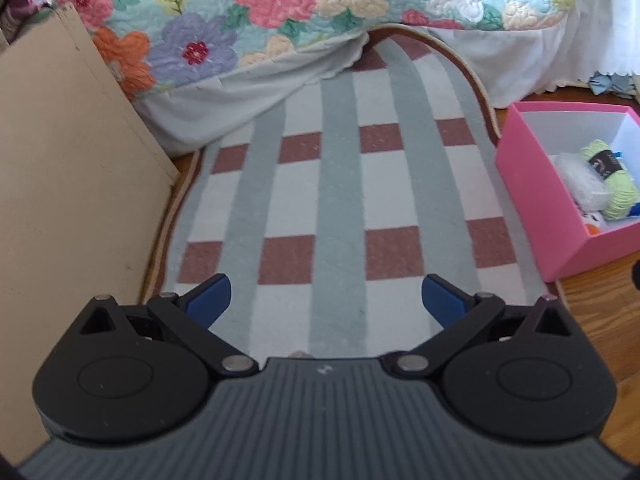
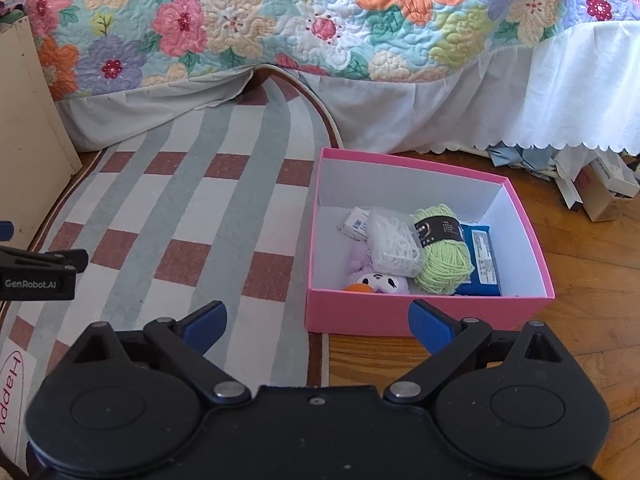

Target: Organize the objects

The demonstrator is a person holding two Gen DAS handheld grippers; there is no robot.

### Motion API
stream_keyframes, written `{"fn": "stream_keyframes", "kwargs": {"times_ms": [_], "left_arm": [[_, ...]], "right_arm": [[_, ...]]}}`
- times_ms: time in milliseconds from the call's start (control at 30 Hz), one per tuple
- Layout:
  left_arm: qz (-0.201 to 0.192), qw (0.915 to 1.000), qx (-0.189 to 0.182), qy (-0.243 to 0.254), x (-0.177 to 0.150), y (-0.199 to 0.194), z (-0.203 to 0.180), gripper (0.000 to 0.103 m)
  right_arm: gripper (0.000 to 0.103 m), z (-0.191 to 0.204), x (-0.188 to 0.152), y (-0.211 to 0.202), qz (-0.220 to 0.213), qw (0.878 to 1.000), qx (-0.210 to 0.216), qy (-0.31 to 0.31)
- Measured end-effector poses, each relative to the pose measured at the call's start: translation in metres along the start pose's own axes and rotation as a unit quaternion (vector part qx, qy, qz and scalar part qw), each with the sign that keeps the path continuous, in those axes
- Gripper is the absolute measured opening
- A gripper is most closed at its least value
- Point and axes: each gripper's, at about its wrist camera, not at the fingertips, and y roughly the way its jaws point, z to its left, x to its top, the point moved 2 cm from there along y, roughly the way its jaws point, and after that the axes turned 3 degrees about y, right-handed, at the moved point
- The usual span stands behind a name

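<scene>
A pink box (image 2: 400, 316) stands on the wooden floor beside the checked rug (image 2: 192, 240). Inside it lie a green yarn skein (image 2: 442, 256), a clear case of white bits (image 2: 394, 246), a small white packet (image 2: 354, 224), a blue packet (image 2: 482, 260) and a purple plush toy (image 2: 374, 282). My right gripper (image 2: 318, 326) is open just in front of the box's near wall, holding nothing. My left gripper (image 1: 326, 300) is open over the rug, also holding nothing; the pink box (image 1: 536, 184) is at its right. The left gripper's side (image 2: 40, 270) shows at the right wrist view's left edge.
A bed with a floral quilt (image 2: 280, 20) and white skirt (image 2: 500, 100) runs along the far side. A beige cabinet (image 1: 60, 180) stands at the left of the rug. Cardboard boxes and papers (image 2: 600, 192) lie under the bed at the right.
</scene>
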Motion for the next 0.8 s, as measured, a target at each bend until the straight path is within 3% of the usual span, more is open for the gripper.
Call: {"fn": "stream_keyframes", "kwargs": {"times_ms": [300,800], "left_arm": [[0.065,0.9942,-0.083,-0.017,-0.007,0.01,-0.005,0.103],[0.082,0.9924,-0.087,-0.029,-0.007,0.013,-0.001,0.103]], "right_arm": [[0.099,-0.004,-0.002,0.002,0.023,0.999,-0.021,0.012],[0.099,-0.007,0.001,-0.006,0.019,0.999,-0.023,0.022]]}}
